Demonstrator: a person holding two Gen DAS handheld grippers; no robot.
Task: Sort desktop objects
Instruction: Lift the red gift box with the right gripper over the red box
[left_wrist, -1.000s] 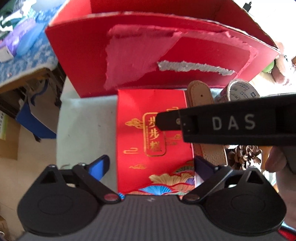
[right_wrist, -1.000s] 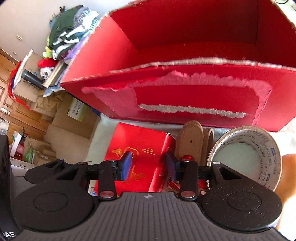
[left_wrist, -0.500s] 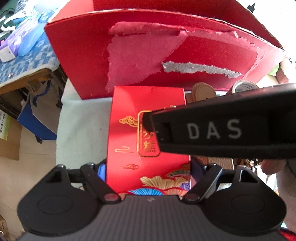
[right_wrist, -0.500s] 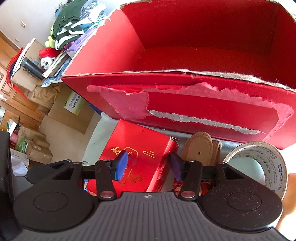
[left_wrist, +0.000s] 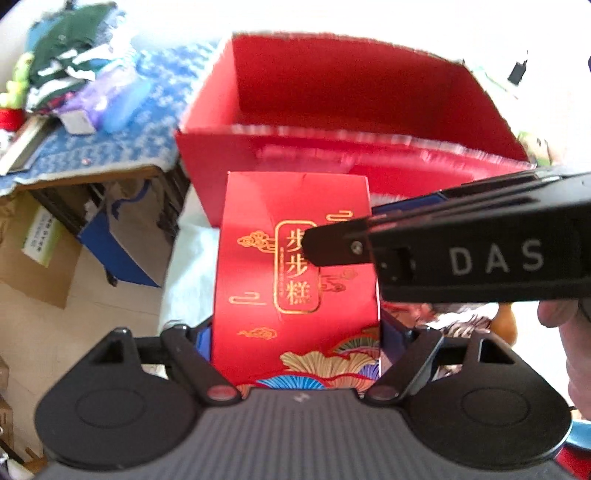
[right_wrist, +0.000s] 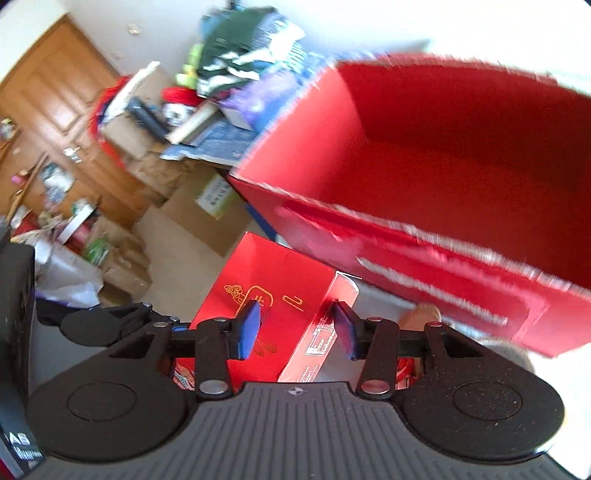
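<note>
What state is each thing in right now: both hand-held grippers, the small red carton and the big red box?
Left hand-held gripper: shut on the small red carton, pads at its two sides.
Right hand-held gripper: open, holding nothing; its jaws have just been closing.
Small red carton: closed, held just short of the box's near wall.
Big red box: open-topped, nothing seen inside, front skin torn.

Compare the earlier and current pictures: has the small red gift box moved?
Yes. The small red gift box, gripped by the left gripper, has risen off the table towards the rim of the big red carton.
</note>
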